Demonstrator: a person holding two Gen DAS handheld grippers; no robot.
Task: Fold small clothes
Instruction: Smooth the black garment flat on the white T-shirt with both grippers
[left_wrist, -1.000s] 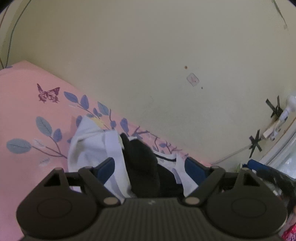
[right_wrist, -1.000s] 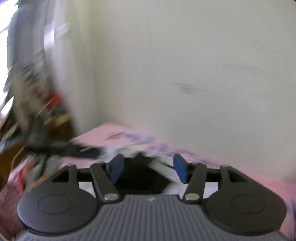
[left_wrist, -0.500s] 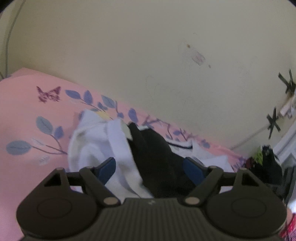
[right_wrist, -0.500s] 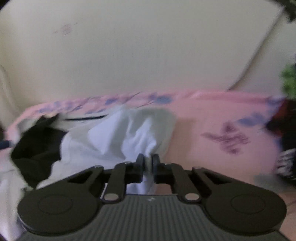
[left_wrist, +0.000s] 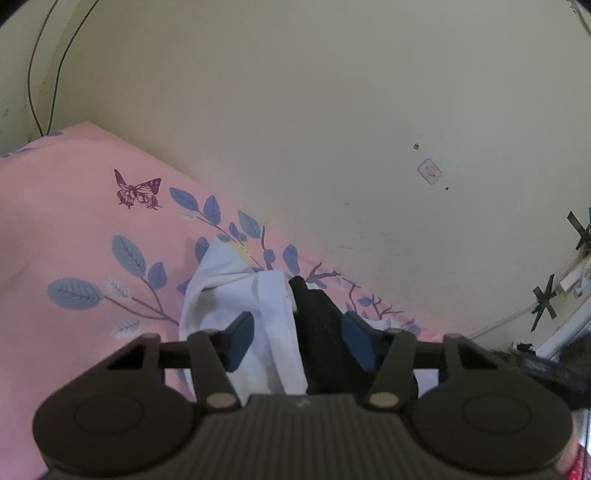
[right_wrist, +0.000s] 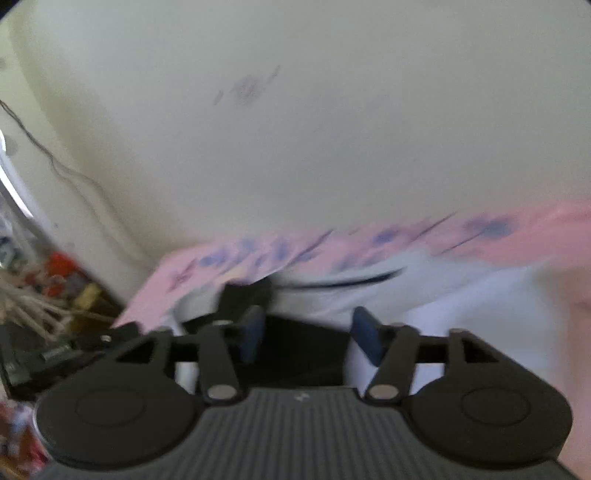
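A small white garment (left_wrist: 236, 295) and a black garment (left_wrist: 321, 332) lie bunched together on a pink floral bedsheet (left_wrist: 74, 229) against the wall. My left gripper (left_wrist: 299, 341) is open and hovers just above the pile, with white cloth and black cloth between its blue pads. In the blurred right wrist view, my right gripper (right_wrist: 306, 334) is open over the black garment (right_wrist: 303, 354), with white cloth (right_wrist: 461, 295) to the right.
A cream wall (left_wrist: 332, 110) rises directly behind the bed. Cables run down it at the far left (left_wrist: 40, 74). Cluttered items (right_wrist: 44, 288) sit beyond the bed's edge, at the left of the right wrist view. Dark objects (left_wrist: 546, 369) lie beside the left gripper.
My right gripper was shut half a second ago over the white cloth and is now open, swung left over the black garment. The left gripper has shifted slightly and narrowed a little but stays open.
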